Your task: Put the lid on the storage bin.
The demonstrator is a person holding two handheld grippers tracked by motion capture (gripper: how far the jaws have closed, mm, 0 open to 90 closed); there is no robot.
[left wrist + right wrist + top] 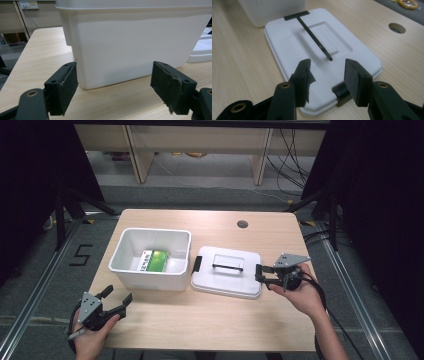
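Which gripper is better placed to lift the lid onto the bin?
Right. The right gripper, jaws open, sits at the lid edge by its black latch; the left gripper faces the bin wall.

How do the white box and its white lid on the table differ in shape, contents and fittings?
The white box is deep and stands open; the lid lies flat beside it. The box holds a green packet; the lid holds nothing. The lid has a black handle and clips; the box shows none. Both are white plastic.

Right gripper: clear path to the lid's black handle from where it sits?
Probably yes. The right gripper is open at the lid's near end, by the black latch. The handle runs along the lid top straight ahead, with nothing between.
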